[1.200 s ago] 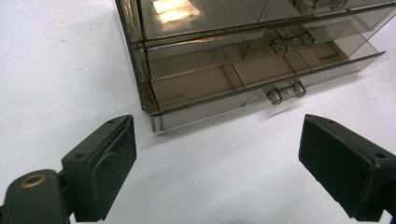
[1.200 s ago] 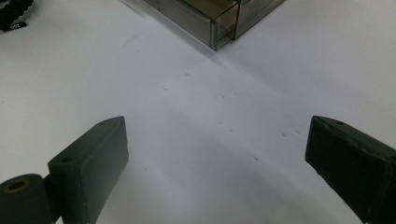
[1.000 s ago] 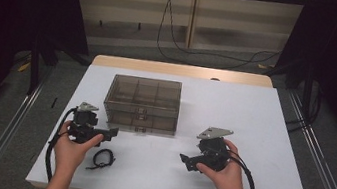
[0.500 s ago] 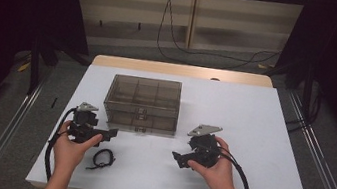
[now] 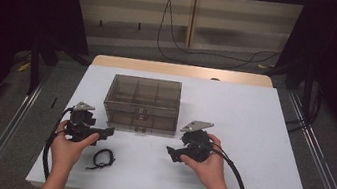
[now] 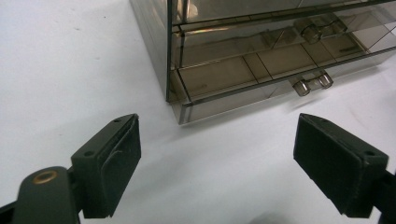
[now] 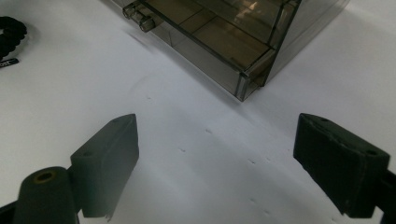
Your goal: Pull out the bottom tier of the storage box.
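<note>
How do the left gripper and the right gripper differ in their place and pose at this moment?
The left gripper sits by the left front corner of the drawer box, its jaws pointing right; the right gripper sits before the box's right front corner, its jaws pointing left. The black bracelet lies nearer the left gripper than the right. Both are open, with nothing between their jaws.
</note>
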Demonstrator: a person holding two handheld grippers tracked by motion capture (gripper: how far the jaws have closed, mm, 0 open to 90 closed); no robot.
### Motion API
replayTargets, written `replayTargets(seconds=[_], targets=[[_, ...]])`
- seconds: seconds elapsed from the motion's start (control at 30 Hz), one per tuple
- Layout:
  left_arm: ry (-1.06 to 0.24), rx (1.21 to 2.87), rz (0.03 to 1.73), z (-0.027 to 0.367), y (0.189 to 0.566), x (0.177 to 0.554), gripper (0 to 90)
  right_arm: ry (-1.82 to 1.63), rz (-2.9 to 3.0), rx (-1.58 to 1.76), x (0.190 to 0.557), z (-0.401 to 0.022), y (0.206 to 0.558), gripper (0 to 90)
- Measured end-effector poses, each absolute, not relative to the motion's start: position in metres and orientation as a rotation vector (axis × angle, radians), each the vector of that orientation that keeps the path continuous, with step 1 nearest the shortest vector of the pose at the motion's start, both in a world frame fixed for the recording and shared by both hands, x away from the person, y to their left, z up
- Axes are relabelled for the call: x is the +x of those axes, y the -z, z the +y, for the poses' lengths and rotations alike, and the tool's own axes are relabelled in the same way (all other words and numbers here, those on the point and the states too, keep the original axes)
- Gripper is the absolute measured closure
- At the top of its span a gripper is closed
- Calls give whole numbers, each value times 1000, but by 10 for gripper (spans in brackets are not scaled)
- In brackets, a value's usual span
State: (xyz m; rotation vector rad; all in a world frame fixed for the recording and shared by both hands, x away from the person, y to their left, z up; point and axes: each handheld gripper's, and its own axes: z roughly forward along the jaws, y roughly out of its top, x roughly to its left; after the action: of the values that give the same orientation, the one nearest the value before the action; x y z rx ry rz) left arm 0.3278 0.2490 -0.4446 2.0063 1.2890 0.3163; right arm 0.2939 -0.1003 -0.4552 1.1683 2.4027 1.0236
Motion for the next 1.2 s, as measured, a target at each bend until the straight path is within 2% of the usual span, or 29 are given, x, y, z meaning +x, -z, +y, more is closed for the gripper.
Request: replayTargets(seconds=[0.2, 0.63, 0.8, 0.97, 1.2], targets=[[-319, 2046, 1266, 247, 450, 333, 183, -1004, 2396, 1176, 297, -96, 462, 172], [-317, 2088, 1218, 243, 461, 345, 287, -1030, 2361, 1224, 312, -96, 465, 318], [-323, 2108, 1201, 244, 462, 347, 315, -1018, 2364, 1219, 315, -93, 468, 399], [-331, 2102, 1193, 242, 464, 347, 328, -1039, 2344, 1223, 319, -91, 468, 520], [-329, 2108, 1155, 238, 467, 348, 355, -1028, 2361, 1224, 325, -88, 469, 610]])
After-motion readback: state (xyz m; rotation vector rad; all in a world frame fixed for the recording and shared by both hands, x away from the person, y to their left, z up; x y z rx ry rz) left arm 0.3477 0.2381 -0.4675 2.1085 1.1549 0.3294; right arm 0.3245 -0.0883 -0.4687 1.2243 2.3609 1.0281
